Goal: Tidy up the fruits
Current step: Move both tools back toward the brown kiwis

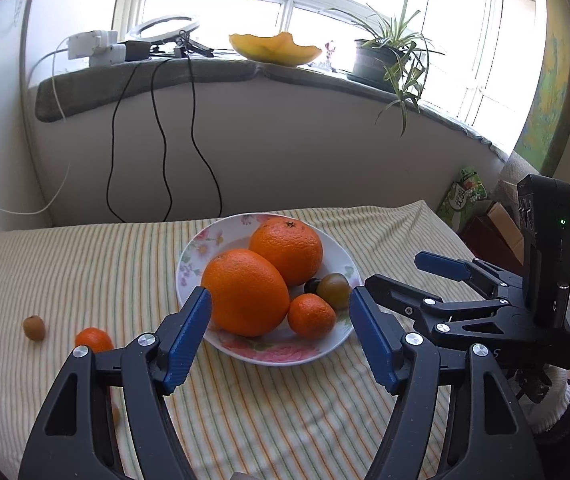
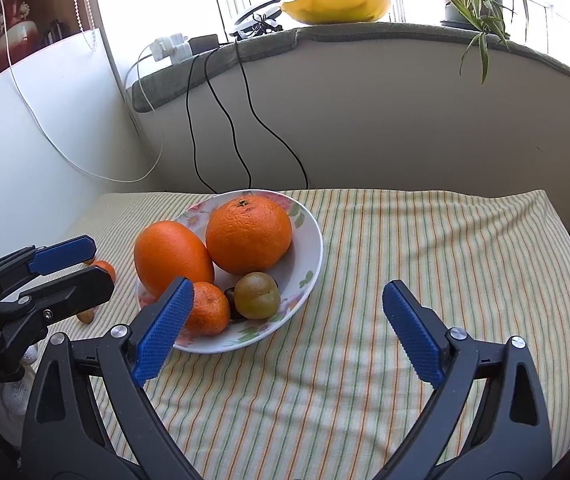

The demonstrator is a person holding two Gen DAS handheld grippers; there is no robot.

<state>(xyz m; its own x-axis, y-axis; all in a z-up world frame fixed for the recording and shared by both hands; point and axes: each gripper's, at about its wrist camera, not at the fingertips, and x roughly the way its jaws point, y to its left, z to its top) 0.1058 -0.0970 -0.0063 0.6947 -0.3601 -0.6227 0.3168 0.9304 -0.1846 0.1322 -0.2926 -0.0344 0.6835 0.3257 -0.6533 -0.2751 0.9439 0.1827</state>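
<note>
A flowered plate [image 1: 269, 356] [image 2: 313, 236] sits on the striped cloth. It holds two big oranges [image 1: 245, 292] [image 2: 249, 234], a small mandarin [image 1: 311, 316] [image 2: 207, 308], a green-brown fruit [image 1: 335, 290] [image 2: 257, 295] and a small dark fruit [image 1: 312, 286]. A loose mandarin [image 1: 93, 340] [image 2: 105, 268] and a small brown fruit [image 1: 34, 327] lie on the cloth left of the plate. My left gripper [image 1: 281, 332] [image 2: 85, 268] stands open before the plate's near rim, nothing between its pads. My right gripper [image 2: 285, 312] [image 1: 409, 276] is open wide at the plate's right side, empty.
The wall and a grey windowsill [image 1: 205, 72] rise just behind the cloth, with black cables [image 1: 161, 128] hanging down. On the sill are a yellow bowl [image 1: 275, 50], a potted plant [image 1: 385, 60] and a power strip [image 1: 93, 44]. Boxes [image 1: 485, 220] stand at the right edge.
</note>
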